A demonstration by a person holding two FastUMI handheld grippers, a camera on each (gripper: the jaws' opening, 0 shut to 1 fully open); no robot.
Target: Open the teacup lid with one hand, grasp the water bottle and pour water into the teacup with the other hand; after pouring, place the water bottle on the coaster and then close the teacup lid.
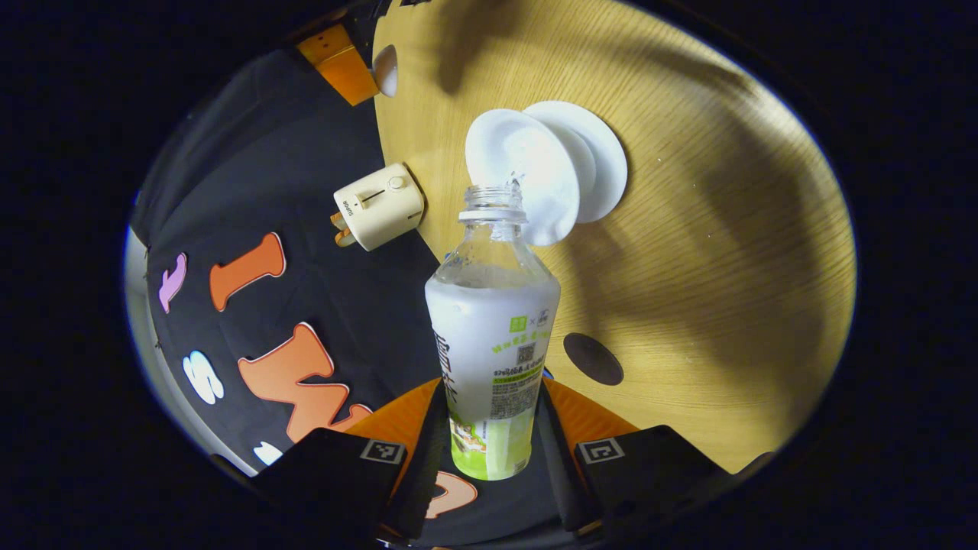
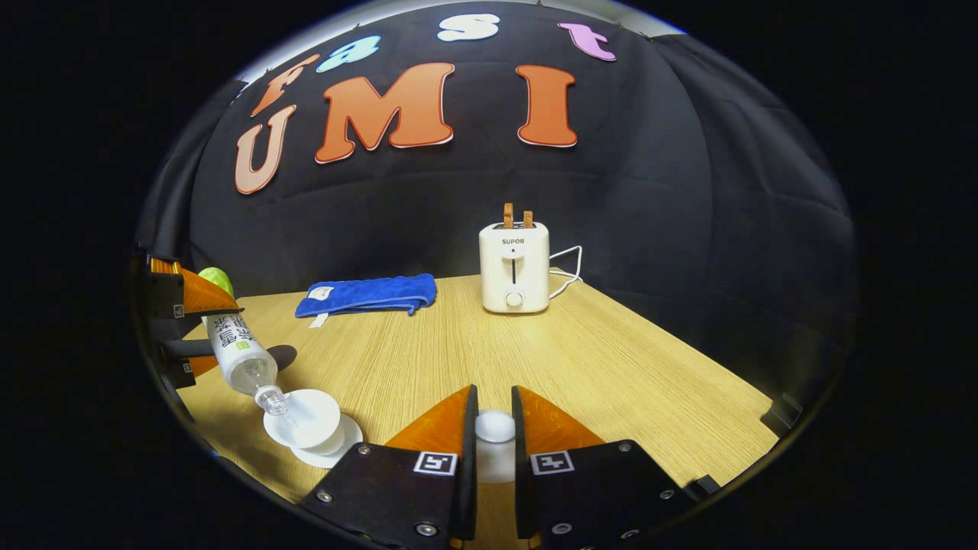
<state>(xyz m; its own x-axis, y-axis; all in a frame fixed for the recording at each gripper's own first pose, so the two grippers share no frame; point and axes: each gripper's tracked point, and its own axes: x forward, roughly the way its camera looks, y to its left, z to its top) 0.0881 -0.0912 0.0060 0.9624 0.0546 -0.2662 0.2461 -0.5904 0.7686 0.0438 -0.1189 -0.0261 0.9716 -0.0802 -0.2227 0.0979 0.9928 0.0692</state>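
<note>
My left gripper (image 1: 493,405) is shut on a clear water bottle (image 1: 493,328) with a white and green label. The bottle is tilted, and its open mouth is over the white teacup (image 1: 523,172), which stands on a white saucer (image 1: 600,164); a little water shows at the mouth. In the right gripper view the bottle (image 2: 238,345) slants down into the teacup (image 2: 302,418), held by the left gripper (image 2: 187,305). My right gripper (image 2: 493,405) is shut on the white teacup lid (image 2: 494,426), held above the table to the right of the cup. A dark round coaster (image 1: 593,359) lies beside the cup.
A cream toaster (image 2: 514,267) with two slices sticking up stands at the back of the wooden table (image 2: 611,367), its cord trailing to the right. A folded blue towel (image 2: 367,294) lies at the back left. The table's right edge runs near the black cloth wall.
</note>
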